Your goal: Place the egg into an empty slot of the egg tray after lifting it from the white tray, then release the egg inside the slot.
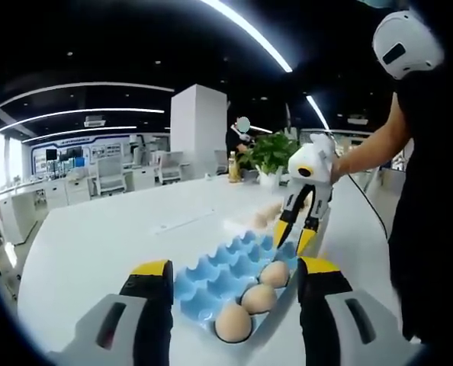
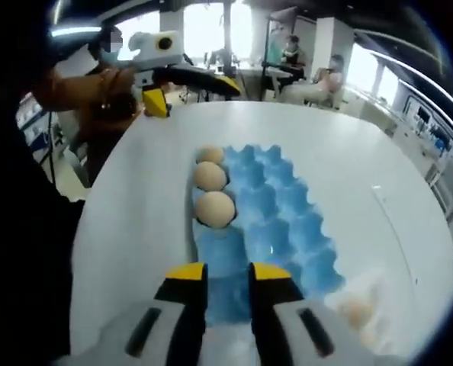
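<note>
In the left gripper view my left gripper (image 1: pixel 234 284) stands wide with nothing between its jaws, over the near end of the blue egg tray (image 1: pixel 211 276) on the white table (image 1: pixel 89 244). Three eggs (image 1: pixel 258 298) fill the slots along one edge. The right gripper (image 1: pixel 297 232) hangs over the tray's far end.

In the right gripper view that gripper's jaws are narrow and hold nothing. More eggs (image 2: pixel 356 311) lie blurred just past the tray's corner. I can read no writing.

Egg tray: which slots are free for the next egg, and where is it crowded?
On the blue egg tray, three eggs fill one edge row. The remaining slots look empty, out to the side facing the white tray. The right gripper hangs over the tray's near end. The bare table borders the egg row.
</note>
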Demonstrator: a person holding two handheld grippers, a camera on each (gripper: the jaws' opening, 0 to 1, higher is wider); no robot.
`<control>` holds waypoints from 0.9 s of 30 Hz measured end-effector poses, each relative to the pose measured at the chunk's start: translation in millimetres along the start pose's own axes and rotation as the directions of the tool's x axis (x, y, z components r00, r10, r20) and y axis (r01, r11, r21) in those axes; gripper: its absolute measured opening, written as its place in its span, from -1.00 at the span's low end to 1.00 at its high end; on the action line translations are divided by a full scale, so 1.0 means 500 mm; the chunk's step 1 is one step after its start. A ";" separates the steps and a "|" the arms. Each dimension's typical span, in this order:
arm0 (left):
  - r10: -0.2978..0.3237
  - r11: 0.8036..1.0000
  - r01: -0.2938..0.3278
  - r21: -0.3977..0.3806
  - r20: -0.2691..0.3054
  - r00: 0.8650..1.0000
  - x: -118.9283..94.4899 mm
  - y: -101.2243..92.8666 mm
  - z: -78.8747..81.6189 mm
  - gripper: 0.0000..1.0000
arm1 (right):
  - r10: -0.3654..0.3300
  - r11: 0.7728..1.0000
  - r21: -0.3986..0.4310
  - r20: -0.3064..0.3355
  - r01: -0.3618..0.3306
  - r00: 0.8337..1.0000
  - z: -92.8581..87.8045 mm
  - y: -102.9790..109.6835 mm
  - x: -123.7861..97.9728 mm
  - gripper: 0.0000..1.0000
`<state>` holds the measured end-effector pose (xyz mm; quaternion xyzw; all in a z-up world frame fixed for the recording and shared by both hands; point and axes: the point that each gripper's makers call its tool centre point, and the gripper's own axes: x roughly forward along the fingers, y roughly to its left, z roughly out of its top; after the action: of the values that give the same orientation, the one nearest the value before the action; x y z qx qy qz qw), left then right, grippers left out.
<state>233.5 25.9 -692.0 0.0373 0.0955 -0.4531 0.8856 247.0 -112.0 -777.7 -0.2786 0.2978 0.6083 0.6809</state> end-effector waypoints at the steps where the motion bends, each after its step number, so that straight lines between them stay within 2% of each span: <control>1: -0.001 1.000 0.001 0.000 0.000 1.000 0.001 0.000 0.001 0.33 | -0.002 1.000 0.000 -0.001 0.002 1.000 -0.003 0.000 -0.002 -0.58; 8: -0.003 1.000 0.003 0.000 -0.002 1.000 0.002 -0.001 0.002 0.33 | -0.024 0.999 0.021 -0.028 0.025 0.999 -0.050 0.002 -0.038 -0.58; 18: -0.006 1.000 0.006 0.007 -0.004 1.000 0.004 -0.003 0.005 0.32 | -0.092 0.993 0.070 -0.083 0.098 0.992 -0.129 -0.021 -0.106 -0.57; 27: -0.008 1.000 0.008 0.011 -0.003 1.000 0.004 -0.006 0.009 0.32 | -0.123 0.988 0.077 -0.120 0.133 0.985 -0.176 -0.027 -0.145 -0.58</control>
<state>233.1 21.8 -688.0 0.0426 0.0943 -0.4569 0.8835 248.5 -226.7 -782.3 -0.3026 0.3435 0.5330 0.7116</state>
